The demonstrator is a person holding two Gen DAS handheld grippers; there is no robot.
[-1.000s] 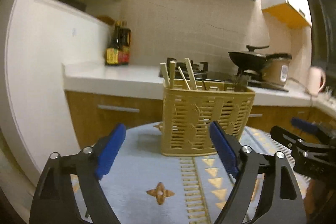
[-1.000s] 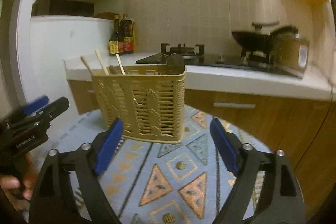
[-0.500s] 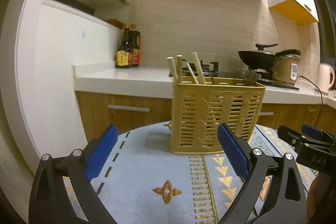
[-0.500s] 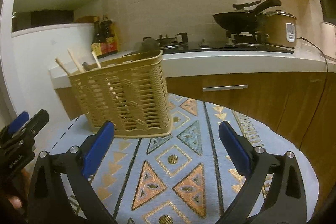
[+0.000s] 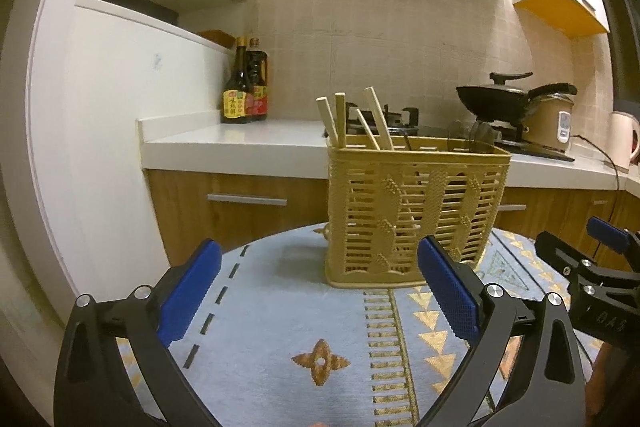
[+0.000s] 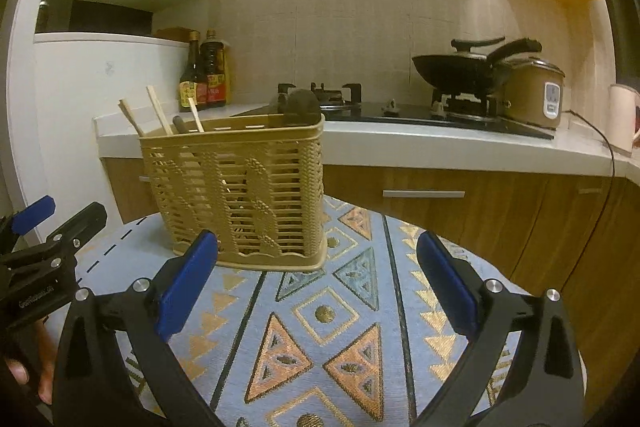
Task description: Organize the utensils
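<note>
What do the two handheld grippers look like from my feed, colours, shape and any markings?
Both match: the left gripper and right gripper have black angular frames with triangular cut-outs, silver screw heads at the joints, and blue ribbed pads on the fingers. White lettering runs along each body but is too small to read with confidence. No cables or sleeves show.

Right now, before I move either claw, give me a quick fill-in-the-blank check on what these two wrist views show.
1. The chopsticks stand in the tan ____.
2. It stands on a patterned ____.
3. Both the left claw and right claw hold ____.
4. The black pan sits on the ____.

Missing words: basket; tablecloth; nothing; stove
</note>
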